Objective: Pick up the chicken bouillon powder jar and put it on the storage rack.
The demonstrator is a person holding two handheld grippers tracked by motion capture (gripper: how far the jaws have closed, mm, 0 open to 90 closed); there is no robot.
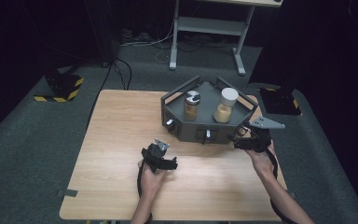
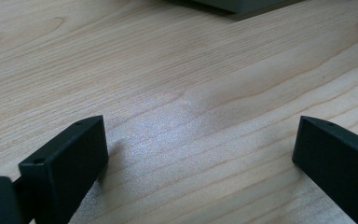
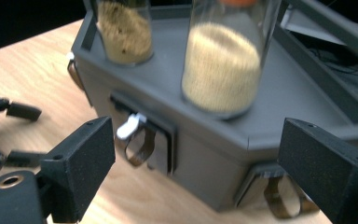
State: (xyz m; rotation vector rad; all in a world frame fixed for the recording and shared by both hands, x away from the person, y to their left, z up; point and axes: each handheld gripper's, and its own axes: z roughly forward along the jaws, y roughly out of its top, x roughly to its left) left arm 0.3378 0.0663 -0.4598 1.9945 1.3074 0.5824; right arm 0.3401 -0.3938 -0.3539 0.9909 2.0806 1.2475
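A dark grey angular tray [image 1: 189, 132] stands at the table's far right and holds two jars. One jar [image 1: 191, 105] has a black-and-white lid and brown powder [image 3: 123, 32]. The other jar [image 1: 226, 106] has a white lid and pale yellow grains [image 3: 223, 65]. Metal latches [image 3: 135, 135] hang on the tray's front wall [image 3: 200, 154]. My right gripper [image 1: 238, 141] is open just off the tray's front right corner, jaws pointing at that wall with nothing pressed between them [image 3: 196, 163]. My left gripper [image 1: 172, 163] is open low over bare wood [image 2: 200, 154], in front of the tray.
The wooden table [image 1: 121, 140] has free room on its left half and along the near edge. Behind it on the grey carpet stand a white desk frame [image 1: 207, 28] and yellow-and-black striped base plates [image 1: 60, 88]. Cables trail on the floor.
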